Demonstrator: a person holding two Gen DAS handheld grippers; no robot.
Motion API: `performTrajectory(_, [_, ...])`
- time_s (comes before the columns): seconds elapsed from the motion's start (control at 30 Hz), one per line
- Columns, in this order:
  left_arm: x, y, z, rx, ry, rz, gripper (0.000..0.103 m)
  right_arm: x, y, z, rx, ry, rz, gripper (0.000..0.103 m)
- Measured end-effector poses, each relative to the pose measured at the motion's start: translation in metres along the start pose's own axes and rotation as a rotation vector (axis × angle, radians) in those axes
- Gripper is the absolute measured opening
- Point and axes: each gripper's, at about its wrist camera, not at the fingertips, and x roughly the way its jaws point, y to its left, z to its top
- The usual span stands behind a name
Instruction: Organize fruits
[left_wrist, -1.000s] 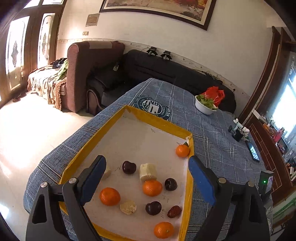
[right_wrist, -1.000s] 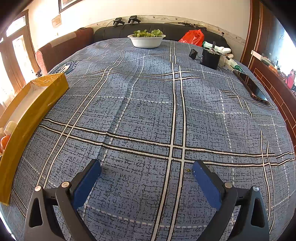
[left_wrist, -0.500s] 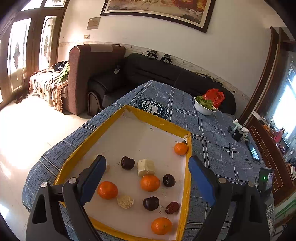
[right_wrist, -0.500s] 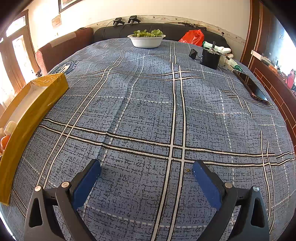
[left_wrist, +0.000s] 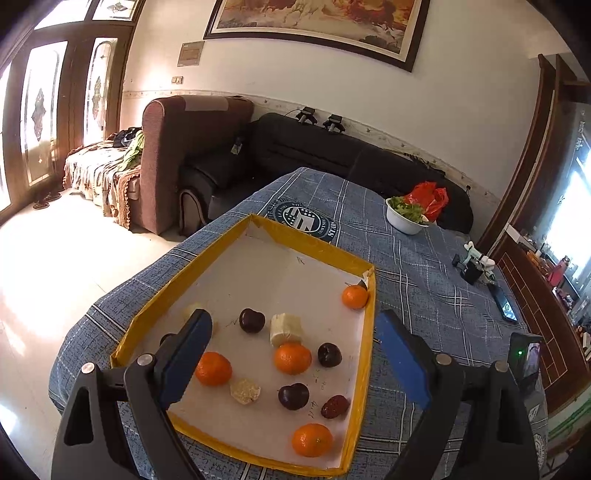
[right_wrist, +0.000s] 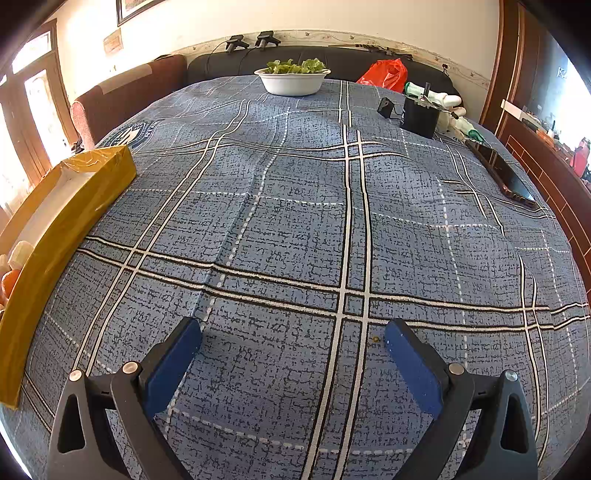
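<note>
A shallow yellow-rimmed tray (left_wrist: 314, 243) with a white floor lies on the blue plaid table. In it are several oranges (left_wrist: 292, 358), dark plums (left_wrist: 252, 320), a red date (left_wrist: 335, 406) and pale fruit pieces (left_wrist: 285, 328). My left gripper (left_wrist: 293, 354) is open and empty, held above the tray's near half. My right gripper (right_wrist: 291, 354) is open and empty, low over bare cloth. The tray's side wall (right_wrist: 62, 236) shows at the left of the right wrist view.
A white bowl of greens (left_wrist: 405, 218) (right_wrist: 292, 79), a red bag (right_wrist: 384, 75), a black holder (right_wrist: 419, 114) and a phone (right_wrist: 504, 177) lie at the table's far and right sides. Sofas stand beyond. A second phone (left_wrist: 524, 360) stands at the right.
My left gripper has risen and drawn back a little, so the tray looks smaller and lower in view. The right gripper has not moved.
</note>
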Motion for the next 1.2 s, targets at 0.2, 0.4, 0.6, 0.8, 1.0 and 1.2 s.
performTrajectory(0.2, [-0.004, 0.006, -0.002, 0.015, -0.028, 0.045, 0.09, 0.0, 0.0, 0.0, 0.0, 0.0, 0.0, 0.102])
performTrajectory(0.4, [0.002, 0.021, -0.003, -0.023, -0.034, 0.051, 0.09, 0.0, 0.0, 0.0, 0.0, 0.0, 0.0, 0.102])
performTrajectory(0.6, [0.006, 0.039, 0.009, -0.018, -0.16, 0.184, 0.09, 0.0, 0.0, 0.0, -0.001, 0.001, -0.001, 0.102])
performTrajectory(0.8, [0.031, 0.037, 0.036, -0.034, -0.204, 0.135, 0.091, 0.0, 0.0, 0.0, -0.001, 0.001, -0.001, 0.102])
performTrajectory(1.0, [0.054, 0.011, 0.052, 0.058, -0.162, 0.08, 0.091, 0.0, 0.0, 0.0, -0.002, 0.001, -0.001, 0.102])
performTrajectory(1.2, [0.025, -0.003, 0.029, 0.097, -0.229, 0.174, 0.091, 0.0, 0.001, 0.0, -0.002, 0.001, -0.001, 0.102])
